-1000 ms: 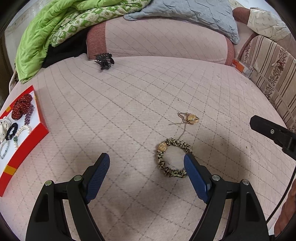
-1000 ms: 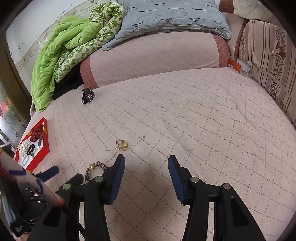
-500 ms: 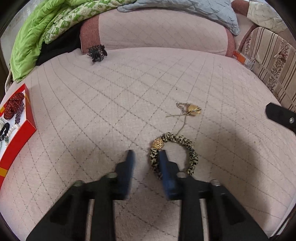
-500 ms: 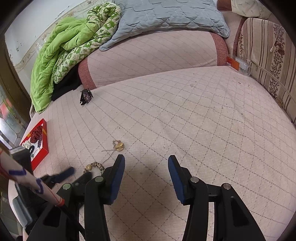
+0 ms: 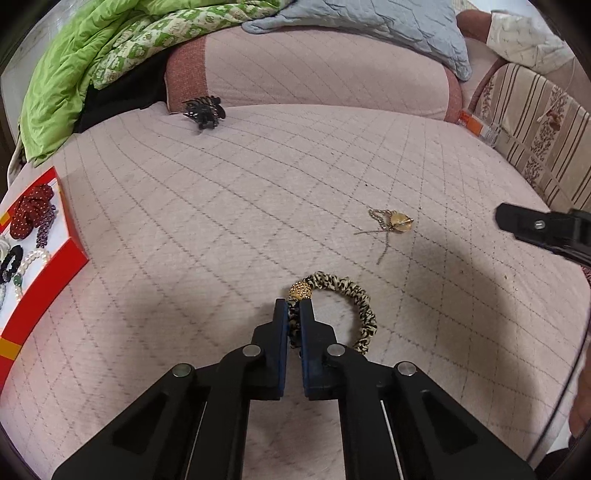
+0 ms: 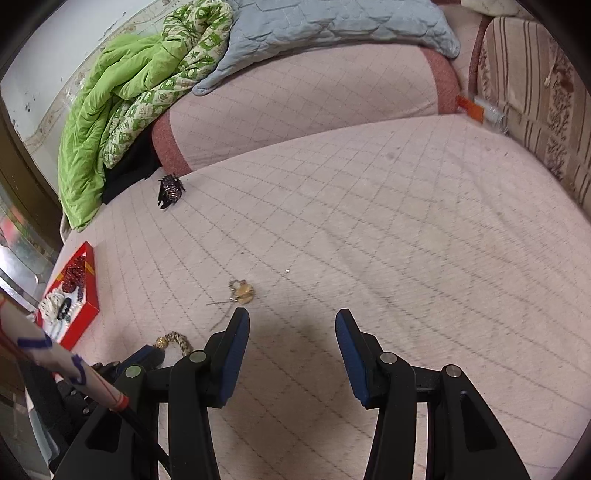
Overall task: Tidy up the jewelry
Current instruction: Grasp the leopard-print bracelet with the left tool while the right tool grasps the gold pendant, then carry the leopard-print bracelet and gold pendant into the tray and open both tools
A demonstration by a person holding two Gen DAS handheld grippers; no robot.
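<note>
My left gripper point(image 5: 294, 308) is shut on the left side of a leopard-print scrunchie point(image 5: 352, 301) with a gold bead, lying on the pink quilted bed. A gold pendant on a chain point(image 5: 397, 221) lies beyond it to the right. A red tray point(image 5: 55, 273) with bracelets and scrunchies sits at the left edge. In the right wrist view my right gripper point(image 6: 291, 325) is open and empty above the bed, with the pendant point(image 6: 243, 291) just ahead on the left, the scrunchie point(image 6: 177, 339) at lower left and the tray point(image 6: 85, 314) further left.
A black hair claw point(image 5: 203, 110) lies near the pink bolster at the back; it also shows in the right wrist view point(image 6: 170, 190). A green blanket point(image 5: 81, 70) and grey pillow point(image 5: 369, 26) are piled behind. A striped cushion point(image 5: 535, 125) borders the right side.
My left gripper moved forward and closed from wide open onto the scrunchie. The right gripper stayed open and shifted only slightly.
</note>
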